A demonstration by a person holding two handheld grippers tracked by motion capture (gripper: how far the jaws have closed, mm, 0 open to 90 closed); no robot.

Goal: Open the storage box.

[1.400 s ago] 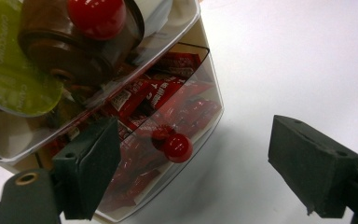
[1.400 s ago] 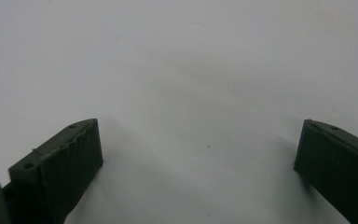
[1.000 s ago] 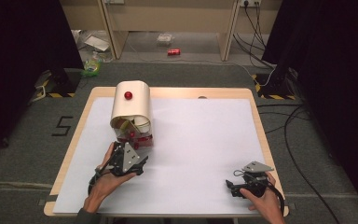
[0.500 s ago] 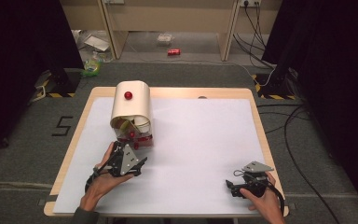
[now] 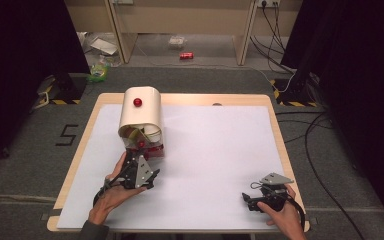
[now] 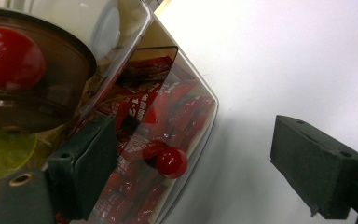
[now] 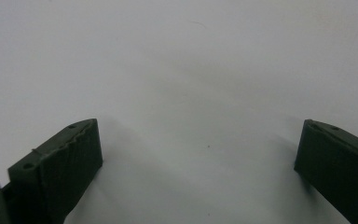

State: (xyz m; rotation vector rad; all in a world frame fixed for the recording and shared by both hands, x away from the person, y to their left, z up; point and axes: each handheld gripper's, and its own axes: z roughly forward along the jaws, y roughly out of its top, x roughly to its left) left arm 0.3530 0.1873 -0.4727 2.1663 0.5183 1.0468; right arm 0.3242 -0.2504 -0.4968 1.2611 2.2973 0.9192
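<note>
From the high view, I see my left gripper (image 5: 136, 172) sitting left of centre in the lower half of the frame, its nose pointed up toward the cream bread-bin-shaped container (image 5: 141, 111) that stands in the upper left part of the white table cover (image 5: 215, 150). The container has a rounded cream top with a red knob (image 5: 138, 102) on it, and its clear front door (image 5: 147, 145) hangs open toward me, showing red packets (image 5: 152, 148) inside. In the left gripper view, my jaws are spread wide and hold nothing: the left jaw sits at the lower left of the frame, right against the clear door (image 6: 177, 121), though I cannot tell whether it actually touches, and the right jaw stands free at the right edge over bare white cover. Between them, behind the clear wall, I see a small red ball knob (image 6: 171, 162) just left of the frame's centre and low, with the red packets (image 6: 144, 116) stacked behind it. A larger red knob (image 6: 10, 57) fills the upper left corner of that view, above a brown rounded part. My right gripper (image 5: 267, 195) rests at the lower right of the high view, well apart from the container, the hand behind it. In the right gripper view, its jaws are also wide apart, empty, with only plain white cover (image 7: 191, 84) ahead of them.
</note>
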